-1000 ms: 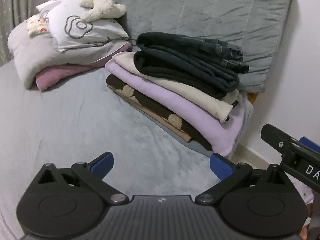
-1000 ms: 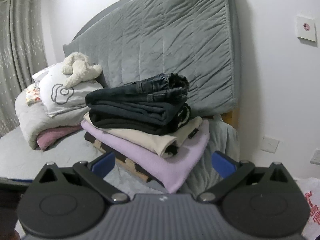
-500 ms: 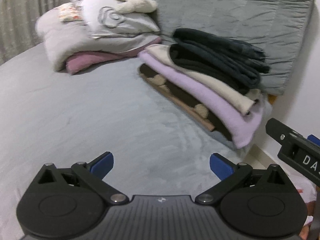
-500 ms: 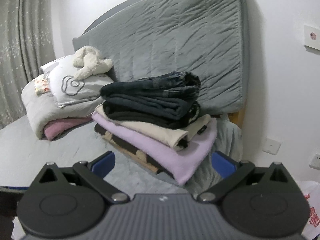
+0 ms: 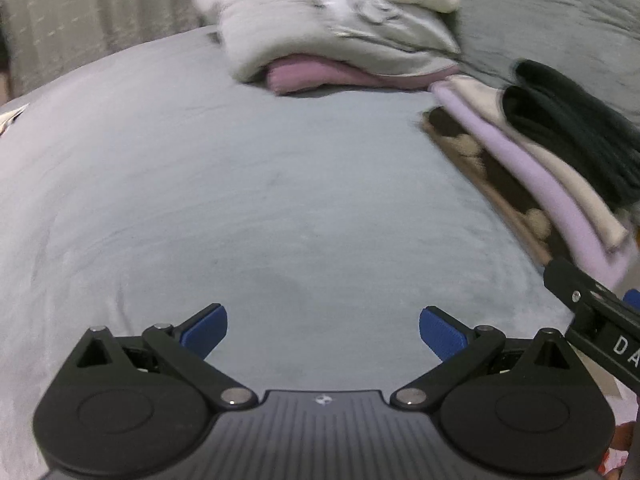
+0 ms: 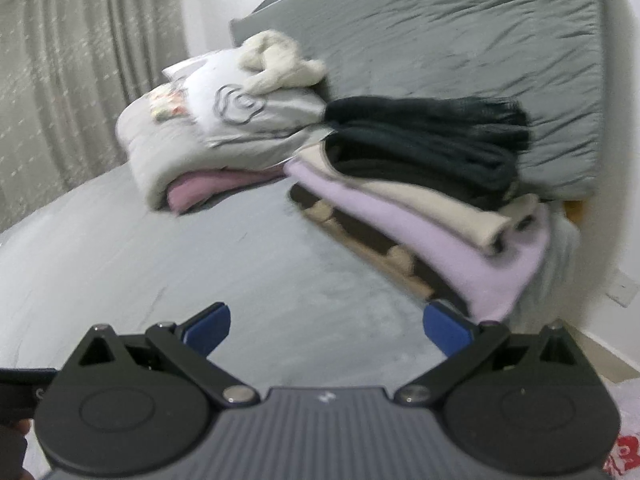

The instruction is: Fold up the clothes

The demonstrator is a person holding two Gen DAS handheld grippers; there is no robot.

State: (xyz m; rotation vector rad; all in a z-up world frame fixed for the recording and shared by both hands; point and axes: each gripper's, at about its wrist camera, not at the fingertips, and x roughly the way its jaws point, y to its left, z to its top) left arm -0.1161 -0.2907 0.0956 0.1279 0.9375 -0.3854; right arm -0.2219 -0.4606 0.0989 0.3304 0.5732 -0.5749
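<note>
A home bedroom is shown: a grey bed (image 6: pixel 200 264), a padded headboard (image 6: pixel 460 40), curtains (image 6: pixel 80 80) and pillows (image 6: pixel 224 120) are seen.

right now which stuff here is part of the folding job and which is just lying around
Part of the job:
- stack of folded clothes
- left gripper, open, holding nothing
- right gripper, open, holding nothing

Just lying about:
- pillow
- plush toy
- grey duvet
- pink blanket
- headboard
- curtain

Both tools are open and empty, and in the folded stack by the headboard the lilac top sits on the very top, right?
Not quite. The dark garments top the folded stack; the lilac top lies lower, under a beige piece, as the right wrist view shows. The left tool and right tool are open and empty.
</note>
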